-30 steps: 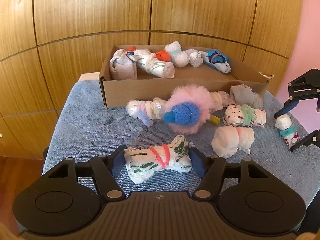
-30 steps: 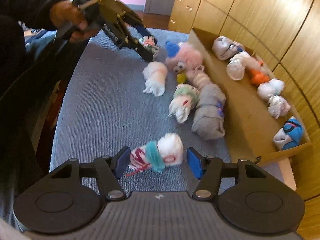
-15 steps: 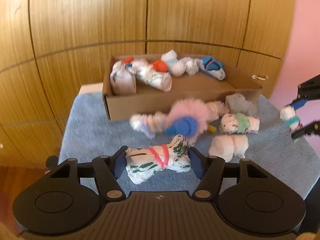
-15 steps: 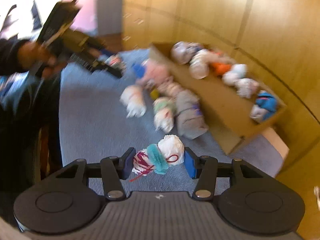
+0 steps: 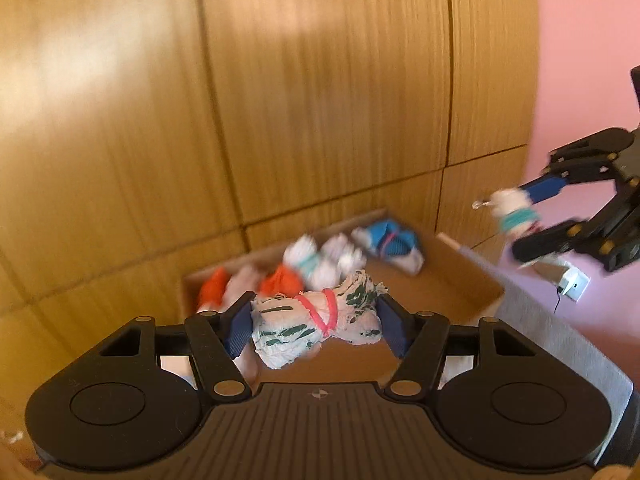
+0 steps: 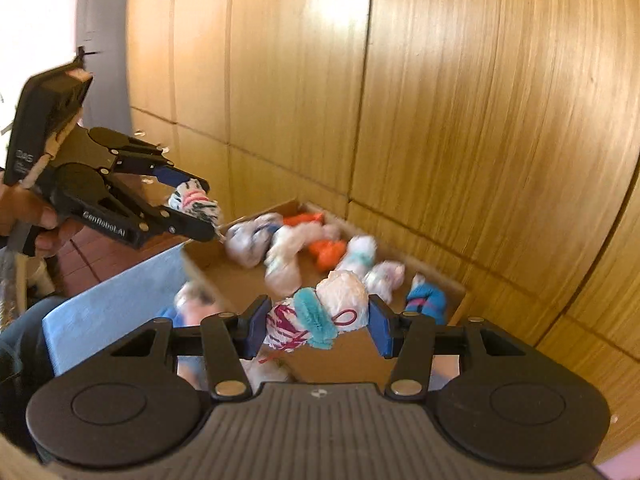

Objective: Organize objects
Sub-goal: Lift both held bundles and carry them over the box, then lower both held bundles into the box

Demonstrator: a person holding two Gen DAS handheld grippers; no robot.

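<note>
"GenRoboLAI", or so it seemed, was printed on the left tongs (image 6: 192, 210), which gripped a green-patterned sock bundle (image 5: 316, 316) in the air above the cardboard box (image 5: 472, 276). The right tongs (image 6: 316, 320) clamped a teal-banded sock bundle (image 6: 320, 316) over the box's near wall, wooden panels (image 6: 440, 120) close behind
</note>
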